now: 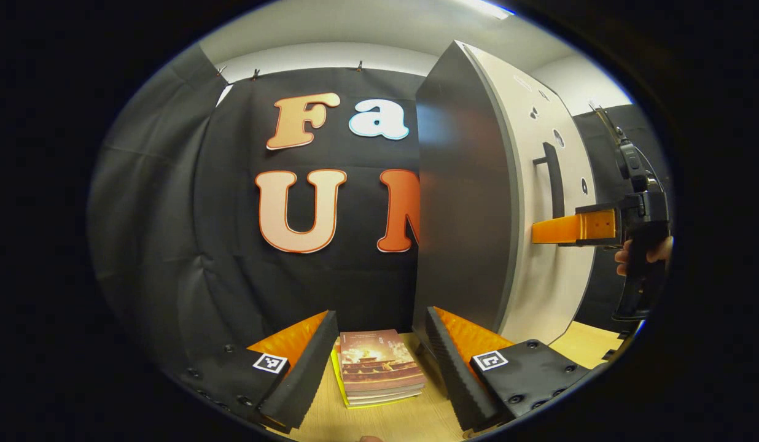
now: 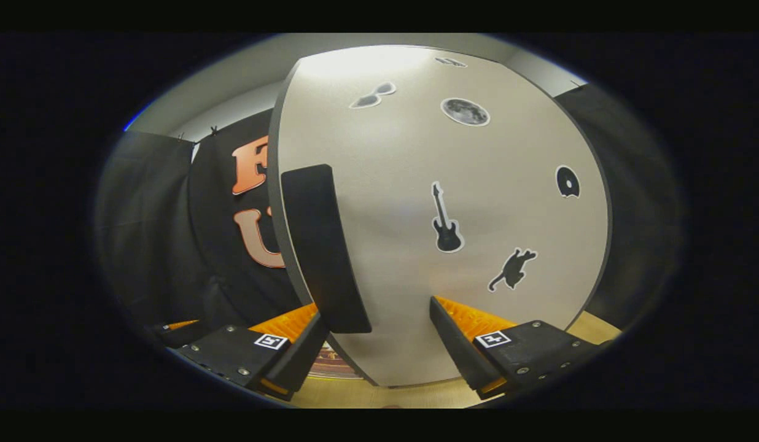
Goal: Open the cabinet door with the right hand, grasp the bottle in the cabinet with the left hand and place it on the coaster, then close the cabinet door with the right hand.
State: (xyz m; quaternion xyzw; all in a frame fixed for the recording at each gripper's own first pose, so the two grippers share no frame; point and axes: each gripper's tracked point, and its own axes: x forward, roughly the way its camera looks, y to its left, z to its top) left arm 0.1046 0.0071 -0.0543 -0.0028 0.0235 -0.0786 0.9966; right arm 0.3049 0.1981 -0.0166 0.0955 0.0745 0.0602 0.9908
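The right gripper [image 2: 376,334] is held wide apart at the handle [image 2: 324,245] of the cabinet door [image 2: 453,202]. The left gripper [image 1: 379,362] is spread wide above a stack of books [image 1: 379,368] on the table [image 1: 392,420].

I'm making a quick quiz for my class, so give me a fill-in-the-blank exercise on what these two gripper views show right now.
1. The right gripper is near the cabinet door's dark ____.
2. Between the left gripper's fingers, a stack of ____ lies on the wooden table.
3. A sticker on the door is shaped like a ____.
4. Both grippers' jaws stand ____.

Missing words: handle; books; guitar; open
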